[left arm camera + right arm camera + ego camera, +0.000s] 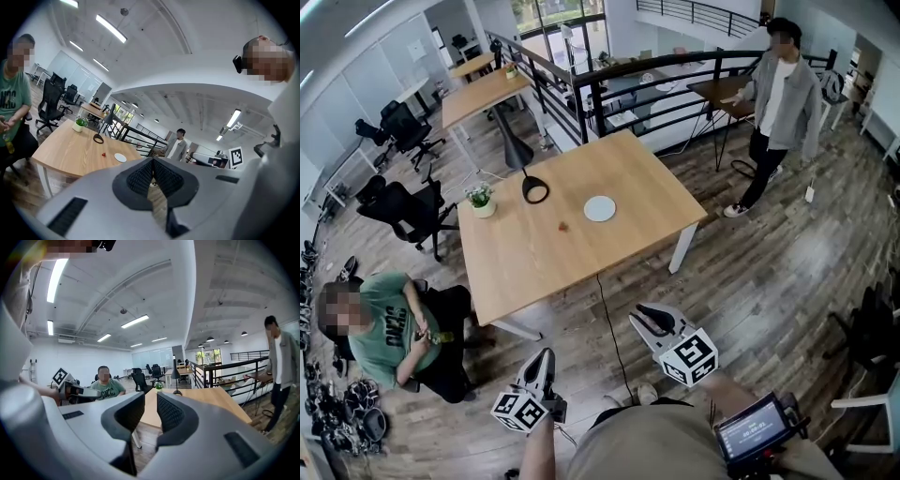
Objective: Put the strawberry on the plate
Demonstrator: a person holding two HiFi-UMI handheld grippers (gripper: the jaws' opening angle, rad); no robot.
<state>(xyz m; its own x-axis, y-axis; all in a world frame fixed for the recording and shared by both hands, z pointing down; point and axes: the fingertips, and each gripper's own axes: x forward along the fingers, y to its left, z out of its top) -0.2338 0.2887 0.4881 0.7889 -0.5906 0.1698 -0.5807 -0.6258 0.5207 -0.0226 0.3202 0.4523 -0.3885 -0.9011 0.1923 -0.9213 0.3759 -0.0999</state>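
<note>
Red, small strawberry (563, 225), frame centre, left of round white plate (600, 208): prob. light, soft, bruisable; pinch gently across middle. Left gripper (545, 356) jaws together, right gripper (647, 319) slightly apart, both empty.

An open-plan office — wooden desks (628, 178), black swivel chairs (401, 127), strip lights (134, 321) overhead.

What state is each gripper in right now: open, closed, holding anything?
Left gripper: closed, jaws together, nothing between them.
Right gripper: open with a narrow gap, empty.
</note>
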